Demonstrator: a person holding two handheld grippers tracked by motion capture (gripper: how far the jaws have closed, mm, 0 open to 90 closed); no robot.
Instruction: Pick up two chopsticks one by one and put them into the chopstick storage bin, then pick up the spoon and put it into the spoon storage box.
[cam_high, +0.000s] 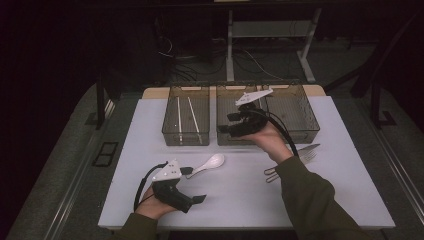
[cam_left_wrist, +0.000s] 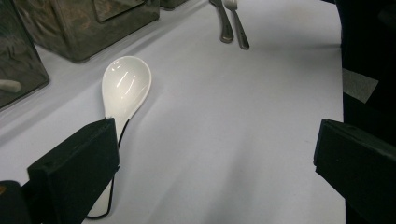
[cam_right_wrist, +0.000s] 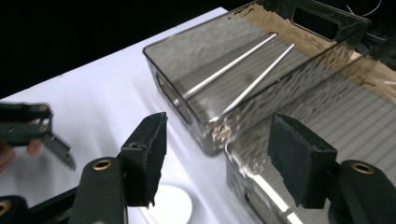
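**Spoon on the mat, both grippers empty**

Glossy white ceramic soup spoon (cam_high: 209, 163), deep oval bowl, short handle, lies flat at centre of the white table mat (cam_high: 240, 200). Left gripper (cam_high: 192, 185), lower left of the high view, jaws wide, one jaw just beside the spoon handle. Right gripper (cam_high: 231, 124), upper centre above the smoky translucent bin (cam_high: 295, 112), jaws parted, nothing between.

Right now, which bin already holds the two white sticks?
The left bin: two white sticks lie along its floor. The middle bin beside it looks empty.
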